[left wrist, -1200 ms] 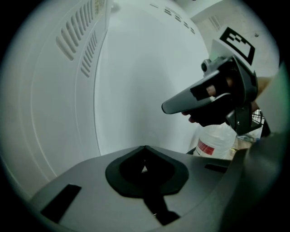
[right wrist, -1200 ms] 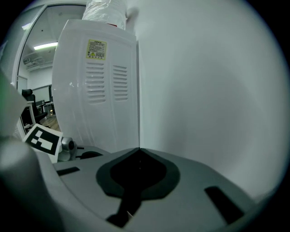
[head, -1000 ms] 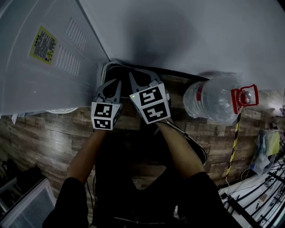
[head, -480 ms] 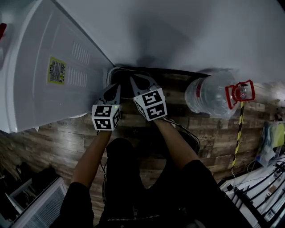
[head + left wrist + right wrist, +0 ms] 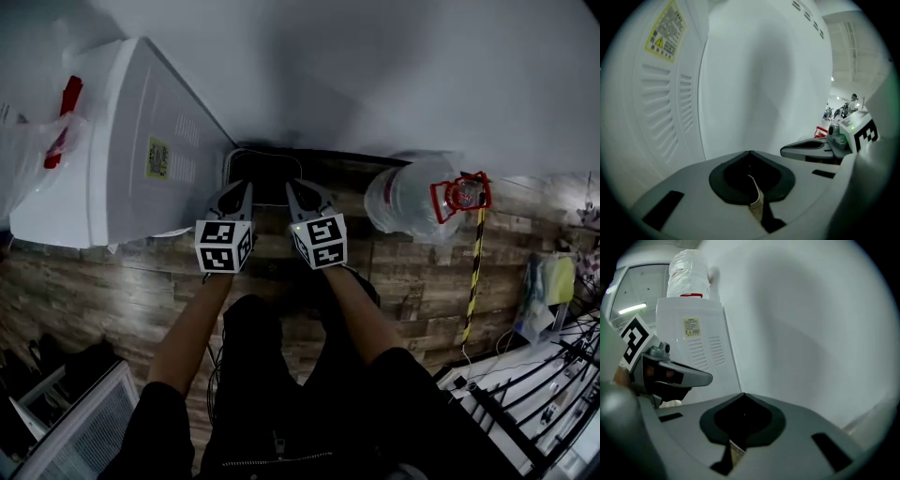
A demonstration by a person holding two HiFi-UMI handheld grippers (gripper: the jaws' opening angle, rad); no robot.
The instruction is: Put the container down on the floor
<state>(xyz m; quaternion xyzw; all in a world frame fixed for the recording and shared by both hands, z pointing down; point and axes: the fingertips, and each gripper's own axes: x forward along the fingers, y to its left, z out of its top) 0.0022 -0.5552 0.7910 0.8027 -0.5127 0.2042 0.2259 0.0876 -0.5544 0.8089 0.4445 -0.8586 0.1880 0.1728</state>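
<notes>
The container (image 5: 408, 199), a big clear water jug with a red handle (image 5: 461, 195) at its neck, lies on the wooden floor by the wall, right of both grippers and apart from them. My left gripper (image 5: 239, 187) and right gripper (image 5: 302, 189) hover side by side over the floor, pointing at the wall. Each is shut with nothing between its jaws. In the left gripper view the shut left gripper (image 5: 750, 152) faces the white wall, with the right gripper (image 5: 811, 149) beside it. The right gripper view shows the right gripper (image 5: 743, 394) shut and the left gripper (image 5: 684, 376) at its left.
A white water dispenser (image 5: 131, 159) stands at the left with a plastic-wrapped jug (image 5: 689, 275) on top. A black base (image 5: 262, 173) lies against the wall ahead. A yellow-black striped pole (image 5: 473, 272) and a white wire rack (image 5: 534, 412) are at the right.
The view has pulled back and up, so the dispenser's top and its jug now show. Both grippers stay shut and side by side. The container still lies on the floor.
</notes>
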